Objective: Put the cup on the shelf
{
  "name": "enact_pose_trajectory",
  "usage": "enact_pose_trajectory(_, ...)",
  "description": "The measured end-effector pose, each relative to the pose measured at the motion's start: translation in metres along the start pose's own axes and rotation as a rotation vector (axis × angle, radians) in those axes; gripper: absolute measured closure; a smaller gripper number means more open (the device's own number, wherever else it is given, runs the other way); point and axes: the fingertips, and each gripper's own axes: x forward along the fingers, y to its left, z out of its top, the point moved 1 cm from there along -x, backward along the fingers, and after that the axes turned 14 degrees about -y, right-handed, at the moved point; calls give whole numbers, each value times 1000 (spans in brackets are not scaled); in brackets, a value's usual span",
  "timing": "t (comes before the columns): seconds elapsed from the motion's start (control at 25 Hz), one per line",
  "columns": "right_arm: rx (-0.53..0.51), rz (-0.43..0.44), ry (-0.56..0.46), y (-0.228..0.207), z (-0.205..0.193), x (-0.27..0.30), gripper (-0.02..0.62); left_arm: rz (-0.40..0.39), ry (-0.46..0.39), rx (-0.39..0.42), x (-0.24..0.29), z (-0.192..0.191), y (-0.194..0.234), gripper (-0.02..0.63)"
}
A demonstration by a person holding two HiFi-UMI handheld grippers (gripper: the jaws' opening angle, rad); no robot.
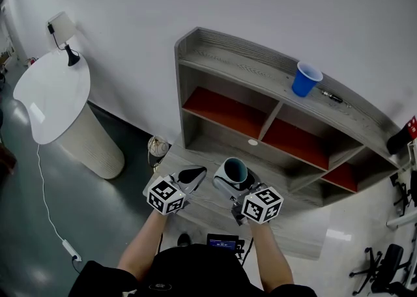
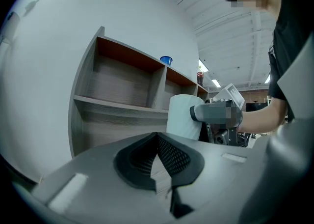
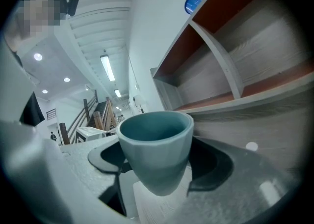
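Note:
A pale teal cup (image 1: pixel 233 172) sits upright between the jaws of my right gripper (image 1: pixel 229 182), which is shut on its sides. In the right gripper view the cup (image 3: pixel 156 149) fills the middle, its mouth empty. My left gripper (image 1: pixel 193 174) is beside it, shut with nothing in it; its pads (image 2: pixel 169 156) meet in the left gripper view, where the cup (image 2: pixel 184 116) shows at the right. Both are held just in front of the grey wooden shelf (image 1: pixel 228 61), near its lowest board. A blue cup (image 1: pixel 305 79) stands on the shelf's top.
The shelf has red-backed compartments and a small white dot (image 1: pixel 253 142) on its lower board. A pen-like thing (image 1: pixel 331 96) lies beside the blue cup. A white table (image 1: pixel 52 94) with a lamp (image 1: pixel 62 28) stands at left. A cable and power strip (image 1: pixel 68 247) lie on the floor.

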Motion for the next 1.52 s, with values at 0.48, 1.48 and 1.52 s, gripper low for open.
enact_pose_trajectory(0.48,1,79,64,-2,3,-13,215,12,8,16,8,-1,-20,603)
enact_pose_trajectory(1.48,-189,51,-16,-20,123,165,215,185,-5,155,46,124,110,604)
enact_pose_trajectory(1.52,-191,41,-16,-23,123,171,215,185,-2,153,47,124,115,603)
